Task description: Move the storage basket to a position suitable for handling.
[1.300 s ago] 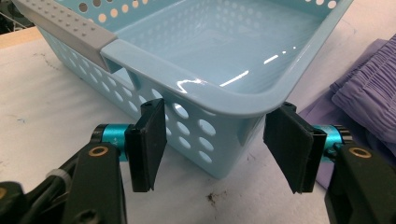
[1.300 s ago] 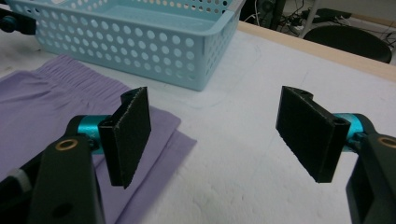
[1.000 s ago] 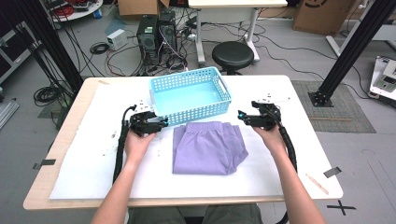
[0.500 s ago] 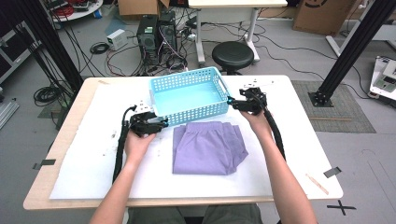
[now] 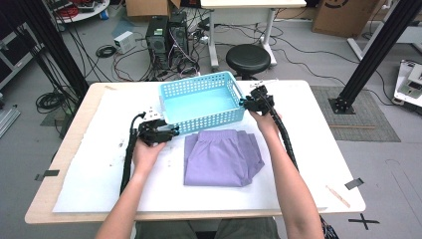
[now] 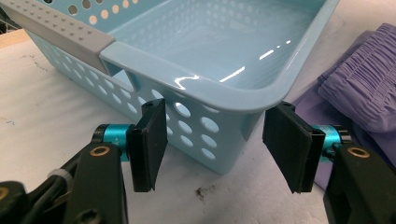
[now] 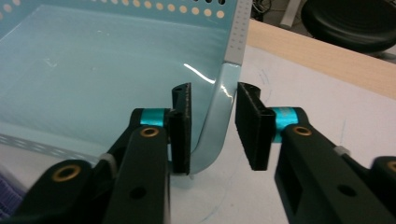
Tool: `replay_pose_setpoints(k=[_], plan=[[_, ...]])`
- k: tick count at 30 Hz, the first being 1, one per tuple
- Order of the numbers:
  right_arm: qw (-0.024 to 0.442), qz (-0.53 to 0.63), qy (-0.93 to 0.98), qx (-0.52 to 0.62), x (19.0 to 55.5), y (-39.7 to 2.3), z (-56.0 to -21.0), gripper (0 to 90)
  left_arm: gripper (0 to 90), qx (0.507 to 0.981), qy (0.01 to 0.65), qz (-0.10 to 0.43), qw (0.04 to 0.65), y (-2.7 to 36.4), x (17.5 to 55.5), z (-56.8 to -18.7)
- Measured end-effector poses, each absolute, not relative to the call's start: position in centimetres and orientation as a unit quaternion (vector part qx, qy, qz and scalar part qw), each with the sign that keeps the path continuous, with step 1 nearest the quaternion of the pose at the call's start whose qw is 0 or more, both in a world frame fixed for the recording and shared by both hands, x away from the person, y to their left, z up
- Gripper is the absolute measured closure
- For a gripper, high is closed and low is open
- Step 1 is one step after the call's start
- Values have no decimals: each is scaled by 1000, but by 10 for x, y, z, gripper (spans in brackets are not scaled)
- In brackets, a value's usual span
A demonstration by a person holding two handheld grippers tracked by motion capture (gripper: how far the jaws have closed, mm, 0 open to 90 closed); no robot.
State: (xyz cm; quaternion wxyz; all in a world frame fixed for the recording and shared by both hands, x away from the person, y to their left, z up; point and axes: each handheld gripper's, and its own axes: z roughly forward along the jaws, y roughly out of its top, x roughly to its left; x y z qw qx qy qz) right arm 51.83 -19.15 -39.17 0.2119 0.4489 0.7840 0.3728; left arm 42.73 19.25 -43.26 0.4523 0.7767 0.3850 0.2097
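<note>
Light-blue basket (image 5: 201, 102): at 12 o'clock on bench (image 5: 323, 149), folded purple garment (image 5: 221, 157) just beside at 6. Left tongs (image 6: 224, 142): open, astride near corner, not touching. Right tongs (image 7: 212, 128): just been closing, rim between, one pad touching, other apart.

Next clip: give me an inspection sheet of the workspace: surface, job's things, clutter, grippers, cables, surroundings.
Surface: table under a white sheet, wooden edge showing.
Job's things: empty light blue basket at the far middle; folded purple garment lying in front of it.
Clutter: tape pieces and a wooden stick near the table's right edge.
Grippers: left gripper open, its jaws either side of the basket's near corner without touching; right gripper has just been closing, its jaws astride the basket's rim with a gap still visible on one side.
Cables: one trails from each gripper along the forearm.
Surroundings: stool, computer towers, floor cables, black frame posts.
</note>
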Motion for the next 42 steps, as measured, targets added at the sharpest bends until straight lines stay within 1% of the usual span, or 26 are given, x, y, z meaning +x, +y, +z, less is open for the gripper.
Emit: replay_pose_setpoints(k=[3,6,14,19,20,21,22,23,25,26,27,28,30,33,35,36,37,40,41,42], plan=[[228,363,784,449,515,-190,-389,730,403,776,385,208,453,192,428,-432],[242,351,789,442,512,-188,-386,736,402,775,385,208,455,192,429,-433],[240,357,787,442,502,-196,-382,766,398,768,379,211,471,190,431,-431],[233,375,779,445,497,-209,-383,751,397,778,374,207,460,184,435,-429],[231,387,773,448,495,-213,-384,660,397,783,373,210,452,184,435,-429],[223,409,761,452,494,-219,-384,534,397,783,374,209,451,184,436,-430],[212,427,754,451,493,-225,-386,484,401,785,373,209,448,185,436,-431],[203,441,753,444,493,-230,-387,460,408,785,373,207,449,187,436,-432],[201,448,760,427,489,-238,-391,397,423,780,377,203,456,188,436,-432],[186,456,770,405,487,-242,-396,384,423,780,377,204,456,188,436,-432],[186,456,770,405,487,-242,-396,384,423,780,377,205,456,188,436,-432],[177,465,771,398,486,-244,-398,377,423,780,376,203,456,188,436,-432],[173,446,790,383,485,-242,-404,357,420,779,378,201,457,188,436,-433],[159,439,807,362,485,-236,-413,357,408,778,381,199,459,188,437,-433],[175,423,814,356,487,-229,-417,369,407,779,379,200,458,188,437,-433],[178,423,816,352,487,-226,-418,402,407,779,379,199,459,188,437,-432],[183,423,818,344,488,-222,-419,465,409,778,382,204,455,187,437,-432],[198,422,816,342,487,-218,-419,495,422,783,379,209,448,186,438,-431],[198,420,817,343,486,-220,-418,527,424,785,377,210,445,185,438,-430],[194,421,817,342,486,-222,-416,591,428,784,377,209,446,184,439,-429]])
